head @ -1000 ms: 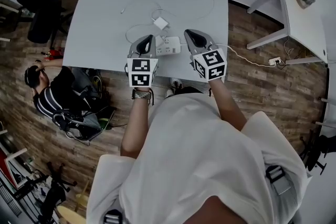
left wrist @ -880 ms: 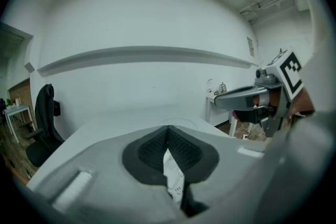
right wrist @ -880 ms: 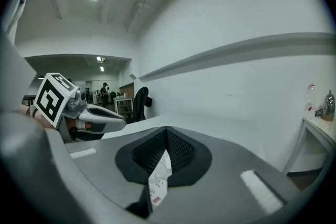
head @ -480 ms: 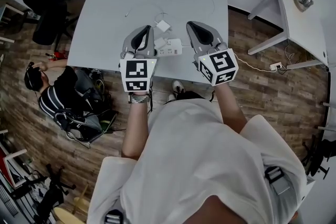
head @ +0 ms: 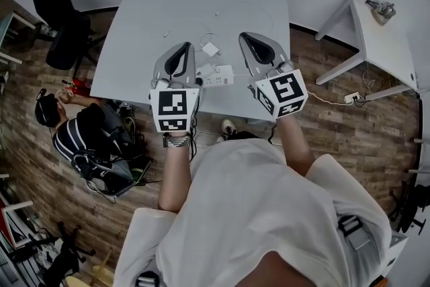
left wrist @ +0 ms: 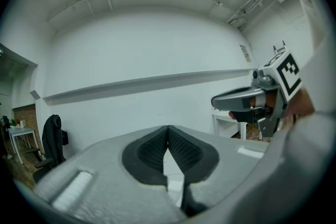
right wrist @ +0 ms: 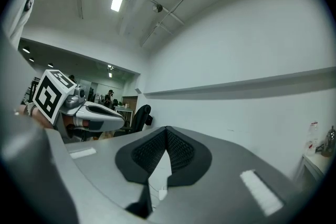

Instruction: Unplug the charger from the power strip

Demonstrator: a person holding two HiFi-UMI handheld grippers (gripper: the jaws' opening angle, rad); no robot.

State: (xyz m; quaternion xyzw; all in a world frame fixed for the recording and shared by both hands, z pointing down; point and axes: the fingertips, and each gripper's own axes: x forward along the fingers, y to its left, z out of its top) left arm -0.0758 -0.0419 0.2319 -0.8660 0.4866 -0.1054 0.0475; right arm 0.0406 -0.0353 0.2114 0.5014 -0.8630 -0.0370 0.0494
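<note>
Left hand-held gripper (head: 181,49) and right hand-held gripper (head: 247,39) both clenched, empty. Charger (head: 211,49) sits between them, lower down, just beyond power strip (head: 218,75); left looks nearer.

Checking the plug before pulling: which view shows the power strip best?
The head view: the power strip lies in plain sight on the table near its front edge. Both gripper views face the walls; a white sliver low down is too small to identify.

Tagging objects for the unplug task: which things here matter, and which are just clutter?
Job: power strip, charger, left gripper, right gripper.
Lying about: black chair, side table.
</note>
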